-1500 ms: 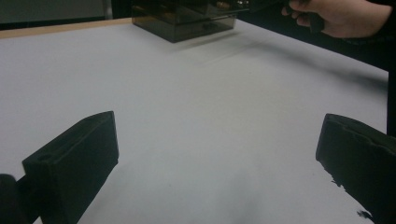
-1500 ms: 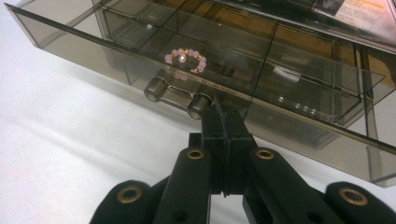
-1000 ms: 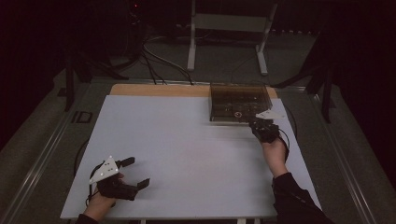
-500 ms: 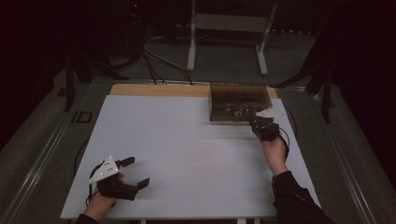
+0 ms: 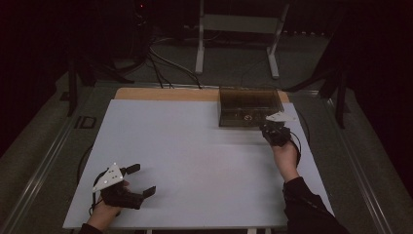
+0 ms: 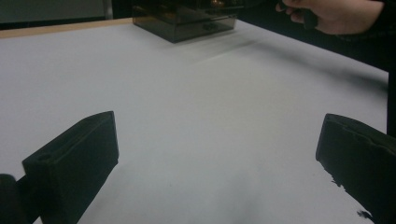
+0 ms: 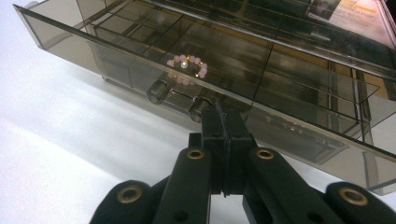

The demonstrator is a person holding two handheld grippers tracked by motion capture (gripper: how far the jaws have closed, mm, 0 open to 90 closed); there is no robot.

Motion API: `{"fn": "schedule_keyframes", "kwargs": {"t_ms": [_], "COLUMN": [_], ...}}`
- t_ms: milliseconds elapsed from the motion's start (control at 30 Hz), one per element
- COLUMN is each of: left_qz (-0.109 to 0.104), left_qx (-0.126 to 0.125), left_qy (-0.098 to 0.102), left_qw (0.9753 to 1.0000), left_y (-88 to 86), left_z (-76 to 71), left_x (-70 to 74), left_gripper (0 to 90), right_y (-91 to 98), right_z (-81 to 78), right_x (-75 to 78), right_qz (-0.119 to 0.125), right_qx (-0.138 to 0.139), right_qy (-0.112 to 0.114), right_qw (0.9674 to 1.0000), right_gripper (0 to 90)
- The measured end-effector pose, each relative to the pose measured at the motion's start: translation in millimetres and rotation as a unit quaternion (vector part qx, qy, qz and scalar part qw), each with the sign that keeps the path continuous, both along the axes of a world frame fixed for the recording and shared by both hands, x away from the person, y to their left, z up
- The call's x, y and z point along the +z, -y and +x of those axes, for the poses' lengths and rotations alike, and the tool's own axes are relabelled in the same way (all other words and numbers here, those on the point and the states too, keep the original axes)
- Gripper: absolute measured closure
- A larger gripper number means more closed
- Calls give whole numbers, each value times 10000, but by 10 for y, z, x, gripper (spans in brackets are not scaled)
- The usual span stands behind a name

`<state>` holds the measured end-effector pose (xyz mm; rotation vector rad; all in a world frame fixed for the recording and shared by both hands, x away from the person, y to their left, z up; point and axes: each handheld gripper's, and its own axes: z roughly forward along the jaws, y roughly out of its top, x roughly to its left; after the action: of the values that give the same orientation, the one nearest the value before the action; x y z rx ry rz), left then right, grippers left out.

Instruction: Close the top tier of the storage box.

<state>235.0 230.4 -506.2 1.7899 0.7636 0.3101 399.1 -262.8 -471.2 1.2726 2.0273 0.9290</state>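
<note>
Your right gripper (image 7: 223,122) has its jaws pressed flat together with nothing between them, the tips just at the front of the smoky clear drawer box (image 7: 243,70), right beside the drawer's small bar handle (image 7: 176,96). Whether the tips actually touch the handle I cannot tell; they sit to one side of it, not around it. The drawer (image 7: 140,60) looks partly drawn out, and a pink bead bracelet (image 7: 187,66) lies in one of its compartments, behind the handle. So, as I judge it, the opening is begun or the closing not yet done, and the bracelet is untouched.

Your left gripper (image 6: 215,154) has its jaws spread wide and holds nothing; they hang just over the bare white tabletop (image 6: 196,93), well apart from the box.

From the high view, your right gripper (image 5: 275,130) is at the near edge of the box (image 5: 248,105) at the far right of the table (image 5: 195,146), and your left gripper (image 5: 134,185) rests at the near left corner.
</note>
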Motion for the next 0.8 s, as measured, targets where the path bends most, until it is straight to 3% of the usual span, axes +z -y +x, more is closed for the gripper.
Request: {"fn": "schedule_keyframes", "kwargs": {"t_ms": [800], "left_qz": [37], "left_qx": [-10], "left_qy": [7], "left_qw": [10000], "left_y": [1], "left_z": [2], "left_x": [-5], "left_gripper": [0], "right_y": [-7], "right_z": [89], "right_x": [12], "right_qz": [-48], "right_qx": [0], "right_qy": [16], "right_qw": [10000], "right_gripper": [900]}}
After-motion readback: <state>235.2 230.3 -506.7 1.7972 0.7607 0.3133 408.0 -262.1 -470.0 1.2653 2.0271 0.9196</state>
